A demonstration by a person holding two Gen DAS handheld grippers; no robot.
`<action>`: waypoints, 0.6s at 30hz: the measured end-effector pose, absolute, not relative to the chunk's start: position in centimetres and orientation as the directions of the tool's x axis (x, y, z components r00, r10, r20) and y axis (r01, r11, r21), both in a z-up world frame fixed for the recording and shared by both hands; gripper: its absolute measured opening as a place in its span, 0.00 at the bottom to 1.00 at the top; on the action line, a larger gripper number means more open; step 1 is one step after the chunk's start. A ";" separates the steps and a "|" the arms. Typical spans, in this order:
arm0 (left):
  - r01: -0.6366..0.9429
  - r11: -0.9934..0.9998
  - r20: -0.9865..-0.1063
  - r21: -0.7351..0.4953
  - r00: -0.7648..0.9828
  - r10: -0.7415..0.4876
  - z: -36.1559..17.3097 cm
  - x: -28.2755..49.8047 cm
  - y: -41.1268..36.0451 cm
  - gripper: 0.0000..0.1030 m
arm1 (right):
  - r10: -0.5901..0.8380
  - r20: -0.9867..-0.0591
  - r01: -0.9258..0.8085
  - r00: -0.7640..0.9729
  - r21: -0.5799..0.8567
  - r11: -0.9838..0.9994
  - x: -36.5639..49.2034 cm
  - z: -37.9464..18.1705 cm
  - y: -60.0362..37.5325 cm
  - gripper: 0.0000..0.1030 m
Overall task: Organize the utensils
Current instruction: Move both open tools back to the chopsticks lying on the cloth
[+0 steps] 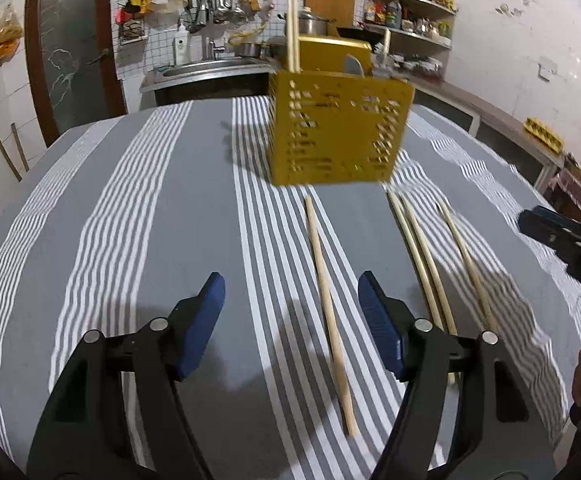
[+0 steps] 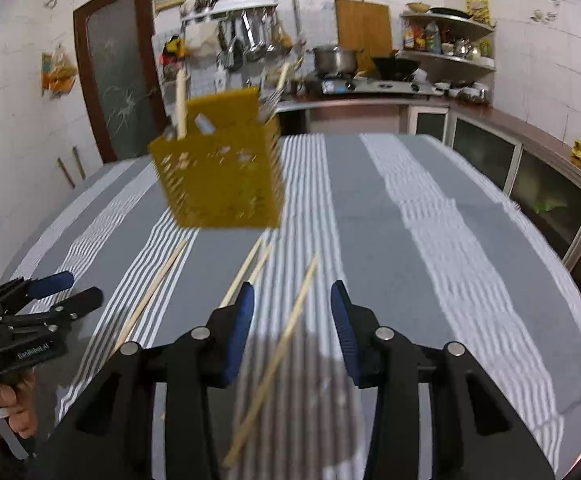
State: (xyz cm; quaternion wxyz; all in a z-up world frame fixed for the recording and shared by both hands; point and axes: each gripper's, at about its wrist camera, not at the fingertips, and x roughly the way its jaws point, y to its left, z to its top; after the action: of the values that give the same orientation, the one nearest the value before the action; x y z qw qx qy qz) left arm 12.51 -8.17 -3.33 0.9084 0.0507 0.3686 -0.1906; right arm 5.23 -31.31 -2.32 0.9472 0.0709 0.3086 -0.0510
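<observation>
1. Left gripper [image 1: 291,312] angled down toward the table [image 1: 130,208], jaws released and well apart, nothing pressed between the blue pads [image 1: 206,320]. It hovers above the striped cloth; contact with it cannot be told.
2. One chopstick [image 1: 328,312] lies on the cloth in the gap ahead of the left jaws, nearer the right-hand pad, touching neither pad as far as can be seen.
3. Right gripper [image 2: 292,320] also tilted down, jaws parted but narrower than the left's, gripping nothing. From the left wrist view its dark tip [image 1: 562,236] enters at the far right edge.
4. A second chopstick [image 2: 278,356] runs lengthwise between the right jaws, apart from both pads [image 2: 240,328], lying flat on the cloth; its shape is blurred.
5. A pair of chopsticks [image 2: 250,268] lies just left of the right gripper's left finger, side by side, nearly touching each other.
6. A hand [image 2: 6,404] grasps the left gripper's handle at the lower left of the right wrist view.
7. Yellow perforated caddy [image 1: 338,132] stands upright on the table, beyond both grippers, ahead of all the loose sticks. Chopsticks [image 1: 293,36] and some metal cutlery stand up out of its top.
8. Loose sticks all point roughly toward the caddy, four counted on the cloth.
</observation>
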 end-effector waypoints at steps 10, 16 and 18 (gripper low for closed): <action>0.385 0.920 -0.732 -0.069 0.607 -0.309 -4.6 16.3 -9.0 0.66 | -0.032 -0.649 0.123 0.760 0.095 0.988 8.4 -3.8 -28.1 0.39; 0.381 0.921 -0.759 -0.078 0.577 -0.302 -5.6 18.6 -10.5 0.66 | -0.053 -0.684 0.145 0.727 0.077 0.986 10.6 -4.6 -28.0 0.39; 0.386 0.920 -0.764 -0.066 0.574 -0.295 -5.8 19.3 -11.1 0.66 | -0.046 -0.701 0.144 0.712 0.081 0.986 11.7 -4.9 -28.3 0.39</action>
State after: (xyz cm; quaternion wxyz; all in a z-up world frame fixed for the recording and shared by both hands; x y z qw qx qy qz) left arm 19.25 -11.10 -5.82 0.8854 0.0538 0.4197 -0.1922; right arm 11.74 -28.27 -4.91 0.9229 0.0651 0.3759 -0.0515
